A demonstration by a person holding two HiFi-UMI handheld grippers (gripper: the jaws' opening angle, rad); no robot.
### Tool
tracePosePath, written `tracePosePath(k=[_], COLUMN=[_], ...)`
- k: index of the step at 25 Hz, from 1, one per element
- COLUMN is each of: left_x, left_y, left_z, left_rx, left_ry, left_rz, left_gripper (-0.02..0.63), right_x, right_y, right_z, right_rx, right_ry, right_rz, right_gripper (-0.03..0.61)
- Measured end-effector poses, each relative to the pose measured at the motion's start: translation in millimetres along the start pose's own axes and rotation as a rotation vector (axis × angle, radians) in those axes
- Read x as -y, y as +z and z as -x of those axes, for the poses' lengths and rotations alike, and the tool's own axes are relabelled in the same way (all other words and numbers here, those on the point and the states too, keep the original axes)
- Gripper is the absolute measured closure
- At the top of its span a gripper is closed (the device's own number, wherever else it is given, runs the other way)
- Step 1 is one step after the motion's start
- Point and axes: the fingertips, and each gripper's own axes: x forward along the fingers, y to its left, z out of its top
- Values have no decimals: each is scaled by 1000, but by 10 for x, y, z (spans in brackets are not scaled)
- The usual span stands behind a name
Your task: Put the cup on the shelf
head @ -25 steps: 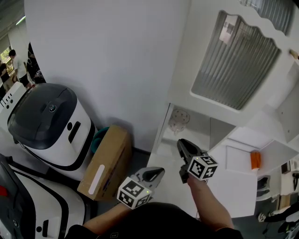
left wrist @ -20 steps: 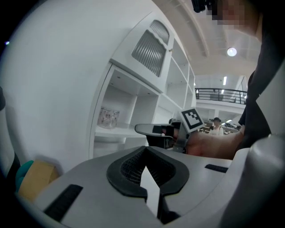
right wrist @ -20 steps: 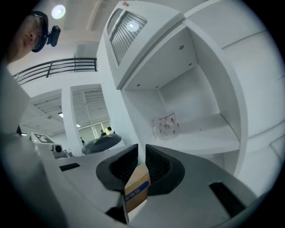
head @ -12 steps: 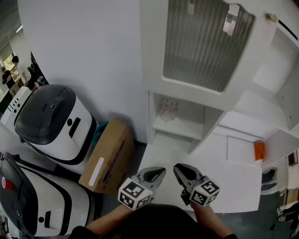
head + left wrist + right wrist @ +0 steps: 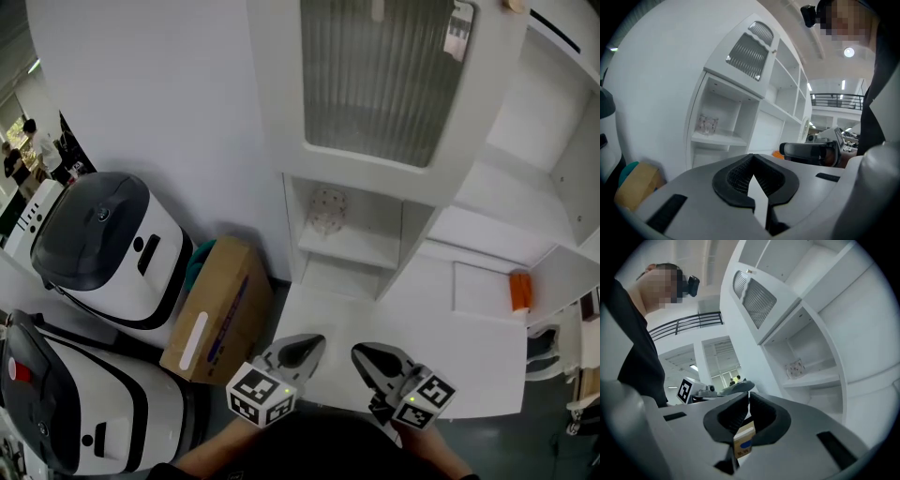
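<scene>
A clear cup (image 5: pixel 326 208) stands upright on the shelf (image 5: pixel 352 247) in the left cubby of a white cabinet (image 5: pixel 274 112), on the far side and well apart from both grippers (so the placing looks done). Nearer, the left gripper (image 5: pixel 300 349) has its jaws together and empty. The right gripper (image 5: pixel 369 355) has just been closing its jaws, which now almost meet with nothing between them. Little seems left to do.

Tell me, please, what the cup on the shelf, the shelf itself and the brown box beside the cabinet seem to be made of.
The cup: clear glass or plastic, since the white wall shows through it.
The shelf: probably painted or laminated board; white, smooth, matte.
The box: brown cardboard, dull, with a white label.
</scene>
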Motion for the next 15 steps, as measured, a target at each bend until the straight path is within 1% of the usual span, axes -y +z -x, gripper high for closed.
tracePosePath(k=[3,5,9,15], left_x=[-106,-190,-249,-270], left_y=[104,222,397,411], left_z=[74,122,216,226], left_rx=[10,33,79,91], left_ry=[-18,-22,-37,-50], left_rz=[-24,-41,-59,-57], left_gripper=[611,611,611,611], right_x=[-10,-37,-118,-170], right_y=[202,302,338,379], right_z=[22,13,-66,-217], right_rx=[66,91,91,90], right_ry=[-77,-107,-121,-108], right_rz=[22,43,64,94], right_gripper=[558,561,561,561])
